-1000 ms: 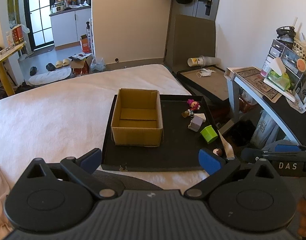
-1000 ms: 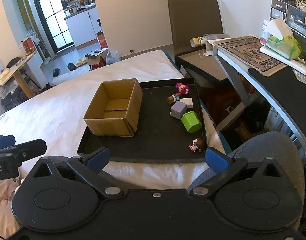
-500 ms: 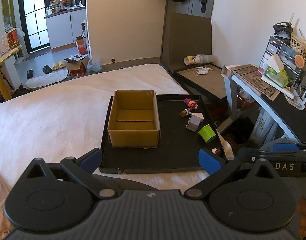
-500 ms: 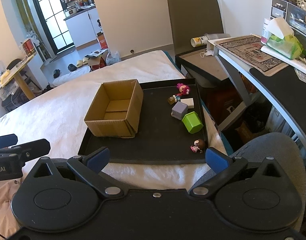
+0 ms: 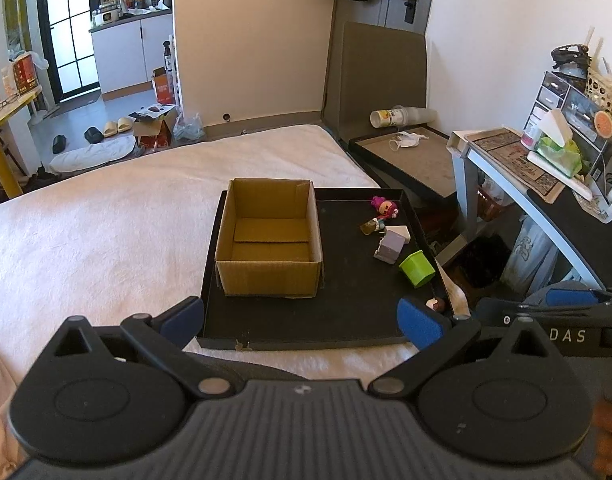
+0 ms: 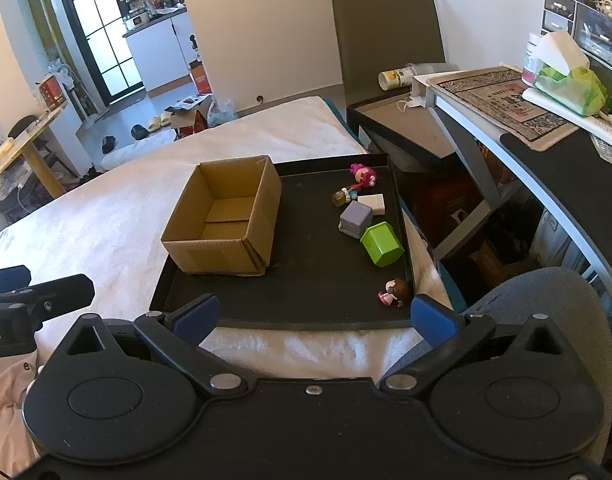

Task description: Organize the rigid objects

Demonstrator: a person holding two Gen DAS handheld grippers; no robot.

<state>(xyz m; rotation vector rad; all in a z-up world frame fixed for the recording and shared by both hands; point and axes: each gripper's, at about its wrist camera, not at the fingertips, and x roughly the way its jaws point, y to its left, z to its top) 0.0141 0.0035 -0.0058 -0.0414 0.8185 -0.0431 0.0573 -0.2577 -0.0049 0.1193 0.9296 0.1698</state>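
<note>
Right wrist view, right hand-held gripper spread, low before tray, left hand-held gripper seemingly likewise

Brown box on black tray; green cup, lilac block, pink doll; white bed.

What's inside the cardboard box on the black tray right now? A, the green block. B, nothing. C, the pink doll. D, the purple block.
B: the cardboard box shows only its bare bottom flaps, while the toys lie beside it on the black tray.
</note>
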